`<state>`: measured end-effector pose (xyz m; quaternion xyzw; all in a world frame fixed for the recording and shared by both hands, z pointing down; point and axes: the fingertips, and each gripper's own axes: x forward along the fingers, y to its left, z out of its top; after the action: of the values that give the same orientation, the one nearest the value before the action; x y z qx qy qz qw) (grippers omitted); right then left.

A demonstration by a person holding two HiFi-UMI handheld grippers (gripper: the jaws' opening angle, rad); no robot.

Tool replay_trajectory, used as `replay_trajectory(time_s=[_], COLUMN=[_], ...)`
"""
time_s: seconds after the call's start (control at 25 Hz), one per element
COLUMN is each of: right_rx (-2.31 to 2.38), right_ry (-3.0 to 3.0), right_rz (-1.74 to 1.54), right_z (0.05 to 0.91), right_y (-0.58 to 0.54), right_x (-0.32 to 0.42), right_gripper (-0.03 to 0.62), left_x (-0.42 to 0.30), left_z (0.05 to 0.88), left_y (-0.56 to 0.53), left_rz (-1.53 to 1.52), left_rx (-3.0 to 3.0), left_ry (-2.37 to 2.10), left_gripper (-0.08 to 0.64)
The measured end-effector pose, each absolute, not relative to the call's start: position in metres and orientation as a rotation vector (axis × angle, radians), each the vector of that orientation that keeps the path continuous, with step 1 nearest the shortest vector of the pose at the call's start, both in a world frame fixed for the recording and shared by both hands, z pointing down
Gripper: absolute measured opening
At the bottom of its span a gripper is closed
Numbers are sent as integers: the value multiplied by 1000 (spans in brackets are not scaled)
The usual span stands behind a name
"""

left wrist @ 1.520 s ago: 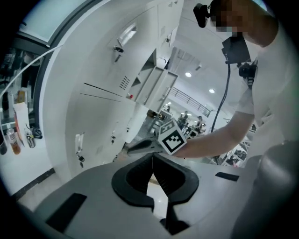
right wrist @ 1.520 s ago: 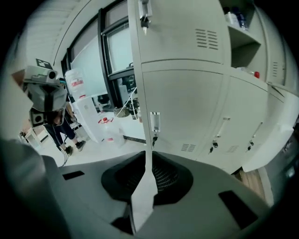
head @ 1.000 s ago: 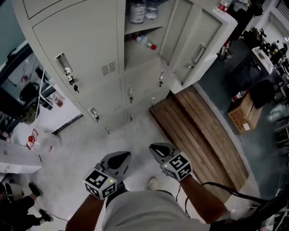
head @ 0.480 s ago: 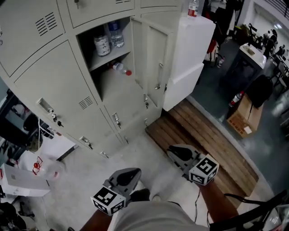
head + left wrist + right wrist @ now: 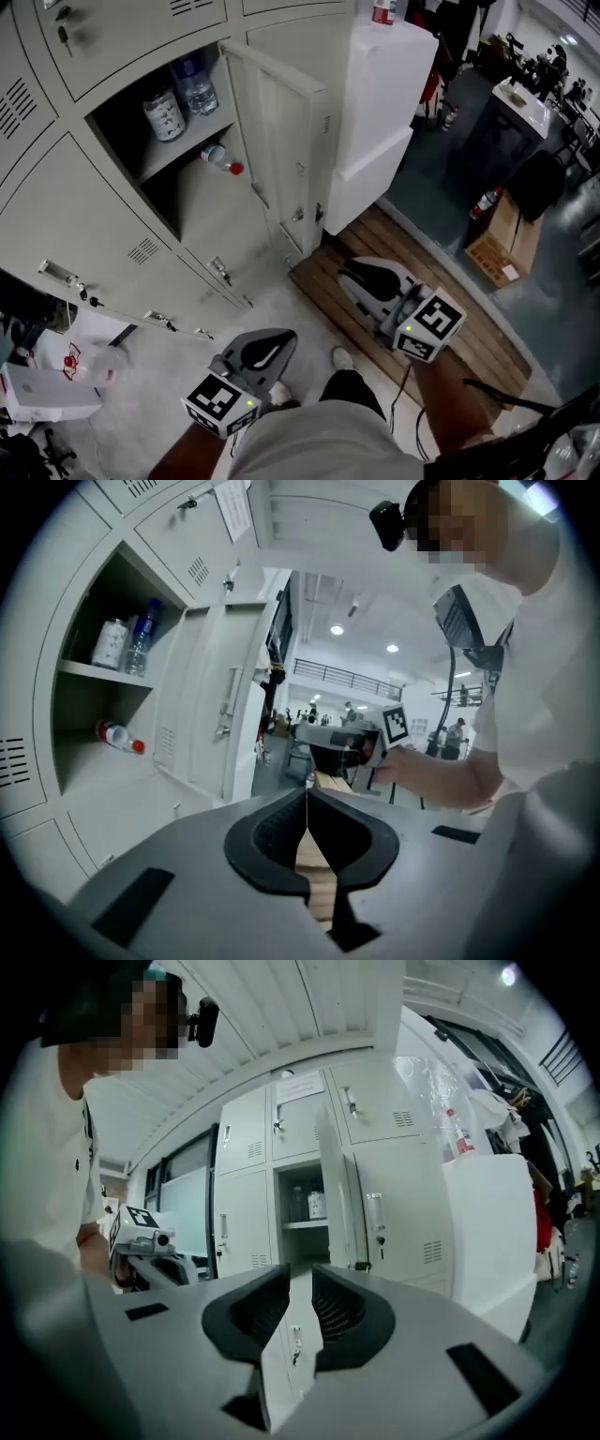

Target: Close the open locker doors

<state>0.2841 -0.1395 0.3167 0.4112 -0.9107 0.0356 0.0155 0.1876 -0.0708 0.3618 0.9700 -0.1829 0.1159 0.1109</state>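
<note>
Locker door (image 5: 281, 150) open, bottles (image 5: 178, 98) inside, left gripper (image 5: 267, 345) jaws together, right gripper (image 5: 361, 277) nearly closed, both empty

Left gripper (image 5: 265, 345) and right gripper (image 5: 361, 275) are grey with black jaw linings, each carrying 1 cube (image 5: 221, 403) of black-and-white square markers. White short-sleeved shirt (image 5: 319, 452); black cable (image 5: 497, 397) beside the right arm.

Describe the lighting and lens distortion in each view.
Head view: even, fairly sharp light, though the open compartment of the pale grey metal lockers sits in shadow. Left gripper view: heavy fisheye with black corners, and the round ceiling lights blow out. Right gripper view: same fisheye; locker edges bow, bright glare at top right.
</note>
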Motion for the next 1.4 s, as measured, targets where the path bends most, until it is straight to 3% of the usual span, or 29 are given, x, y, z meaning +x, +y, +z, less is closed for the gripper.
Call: replay_trajectory(time_s=[0.12, 0.28, 0.52, 0.88, 1.4], right_rx=[1148, 895, 529, 102, -36], right_ry=[-2920, -3021, -3157, -3224, -3228], right_rz=[72, 18, 20, 72, 119], right_z=[299, 277, 254, 247, 253], right_y=[-173, -208, -240, -247, -251], right_x=[294, 305, 305, 283, 266], right_gripper=[36, 103, 103, 103, 109], left_x=[208, 244, 276, 271, 262], left_z=[359, 346, 337, 339, 341], left_y=[-97, -127, -153, -167, -162], left_rz=[334, 245, 202, 217, 197], left_rx=[2821, 2764, 2719, 2622, 2561], left_ry=[-645, -773, -959, -1154, -1262], left_gripper=[12, 12, 12, 12, 12])
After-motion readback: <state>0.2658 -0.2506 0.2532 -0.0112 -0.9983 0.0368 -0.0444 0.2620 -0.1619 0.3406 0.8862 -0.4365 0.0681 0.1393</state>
